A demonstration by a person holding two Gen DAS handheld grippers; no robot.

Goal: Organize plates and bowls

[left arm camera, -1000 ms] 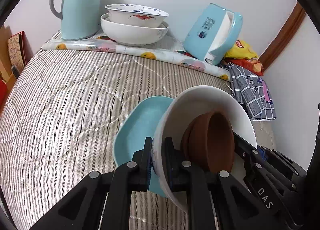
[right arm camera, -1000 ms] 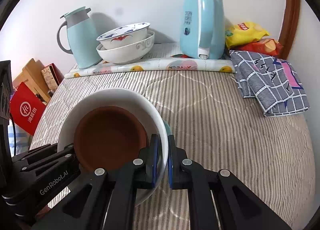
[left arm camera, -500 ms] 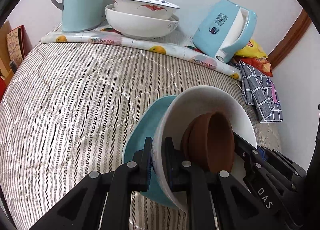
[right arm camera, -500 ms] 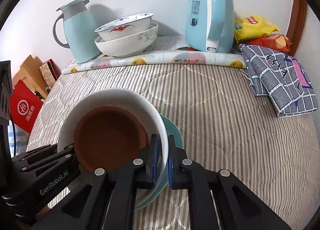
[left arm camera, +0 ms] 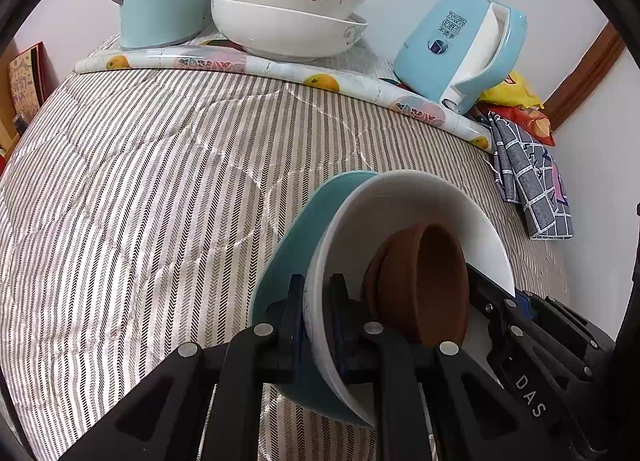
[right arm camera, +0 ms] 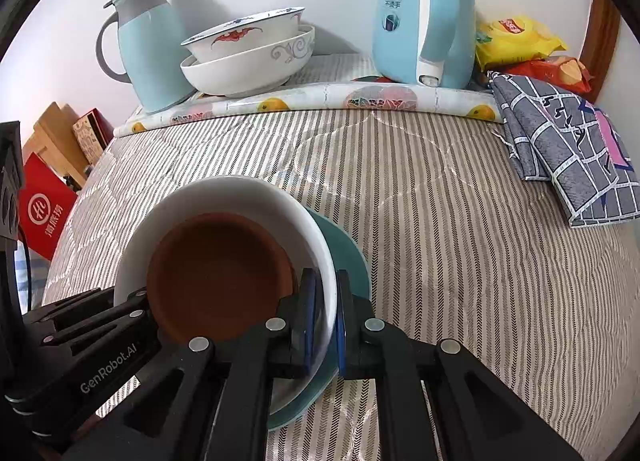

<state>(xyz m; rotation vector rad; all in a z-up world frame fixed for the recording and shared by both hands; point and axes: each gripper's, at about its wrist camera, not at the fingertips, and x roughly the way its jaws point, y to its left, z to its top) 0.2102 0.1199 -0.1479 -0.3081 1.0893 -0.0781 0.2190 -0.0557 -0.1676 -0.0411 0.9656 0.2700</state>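
Left wrist view: both tools clamped on one white bowl, opposite rims.

Left tool [left arm camera: 317, 303] pinches the white bowl [left arm camera: 404, 197] at its near rim; right tool [right arm camera: 325, 301] grips the rim opposite; brown bowl [right arm camera: 218, 273] nested inside; teal plate [right arm camera: 346, 253] directly beneath, over the striped bed quilt [right arm camera: 440, 221]; two stacked bowls [right arm camera: 248, 57] stand at the back beside the kettle [right arm camera: 424, 13].

Open striped quilt [right arm camera: 420, 221] ahead; stacked bowls [right arm camera: 248, 57], kettle [right arm camera: 424, 17] along wall
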